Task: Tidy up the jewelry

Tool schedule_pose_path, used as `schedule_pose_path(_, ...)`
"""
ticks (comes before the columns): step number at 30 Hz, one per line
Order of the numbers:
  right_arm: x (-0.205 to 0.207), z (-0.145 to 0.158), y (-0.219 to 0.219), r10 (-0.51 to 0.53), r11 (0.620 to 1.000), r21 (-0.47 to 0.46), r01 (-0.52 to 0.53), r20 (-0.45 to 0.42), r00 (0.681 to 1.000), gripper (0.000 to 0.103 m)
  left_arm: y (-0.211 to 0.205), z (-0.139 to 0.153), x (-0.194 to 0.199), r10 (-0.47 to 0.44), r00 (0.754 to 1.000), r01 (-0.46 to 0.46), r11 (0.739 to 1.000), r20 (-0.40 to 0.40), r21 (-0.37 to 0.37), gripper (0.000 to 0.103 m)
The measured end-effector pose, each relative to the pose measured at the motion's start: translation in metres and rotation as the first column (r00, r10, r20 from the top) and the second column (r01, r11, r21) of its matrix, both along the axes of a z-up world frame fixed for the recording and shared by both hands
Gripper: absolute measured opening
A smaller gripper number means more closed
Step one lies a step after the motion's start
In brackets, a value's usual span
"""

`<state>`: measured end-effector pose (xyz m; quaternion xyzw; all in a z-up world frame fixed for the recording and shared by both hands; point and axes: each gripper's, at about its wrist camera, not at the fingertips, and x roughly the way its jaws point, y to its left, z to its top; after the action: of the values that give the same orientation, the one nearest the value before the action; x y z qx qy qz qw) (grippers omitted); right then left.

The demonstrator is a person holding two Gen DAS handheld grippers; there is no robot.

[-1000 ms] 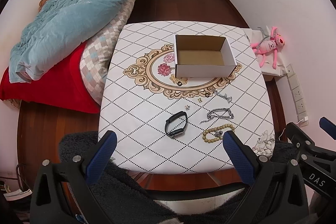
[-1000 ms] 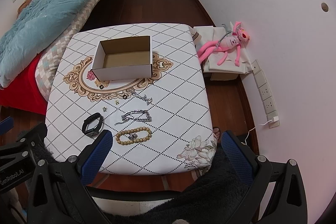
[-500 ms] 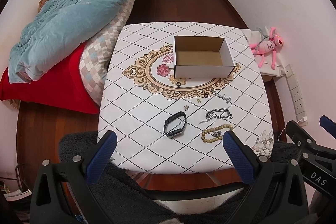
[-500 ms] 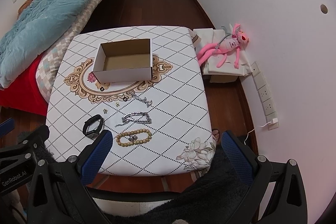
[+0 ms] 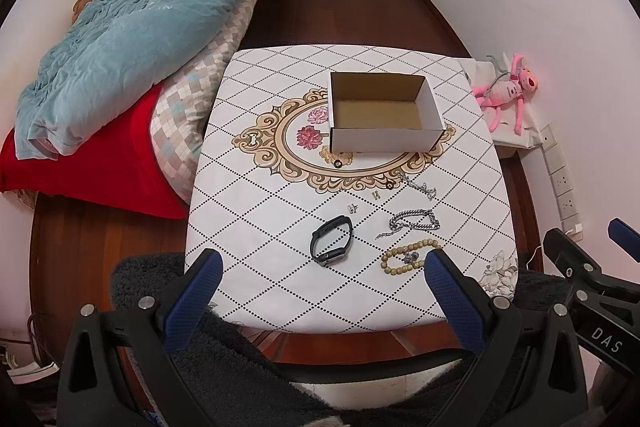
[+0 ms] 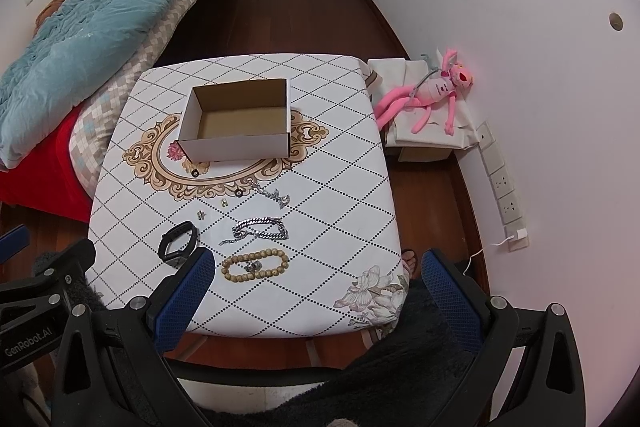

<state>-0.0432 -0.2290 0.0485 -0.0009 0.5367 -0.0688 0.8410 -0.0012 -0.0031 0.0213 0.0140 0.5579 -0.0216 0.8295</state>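
Observation:
An open, empty cardboard box [image 5: 384, 115] [image 6: 240, 125] stands on the patterned table [image 5: 256, 239] [image 6: 340, 211]. In front of it lie a black wristband [image 5: 332, 239] [image 6: 178, 239], a wooden bead bracelet [image 5: 408, 259] [image 6: 256, 265], a silver chain bracelet [image 5: 414, 221] [image 6: 262, 227], a silver pendant chain [image 5: 420, 185] [image 6: 272, 193], two small black rings [image 5: 338, 163] [image 6: 239, 193] and small gold earrings [image 5: 353, 207] [image 6: 225, 203]. My left gripper [image 5: 318, 271] and right gripper [image 6: 314, 269] are both open and empty, held above the table's near edge.
A bed with a blue quilt [image 5: 132, 23] and red sheet [image 5: 92, 167] stands left of the table. A pink plush toy [image 6: 432, 95] lies on a low stand at the right by the wall. Dark fuzzy fabric [image 5: 248, 367] lies below the grippers.
Both grippers have drifted slightly; the table sits a little differently in each view. Nothing on the table has moved.

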Motion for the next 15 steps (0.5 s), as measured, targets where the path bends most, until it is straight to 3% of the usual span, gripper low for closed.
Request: schedule_pose_path(15,-0.0012,0.0012,0.0006,-0.002,1.0,-0.006,0.002,0.012,1.0,0.103,-0.0013,0.0036,0.0026,0.0,1.0,0.0,1.0,0.003,-0.006,0.103)
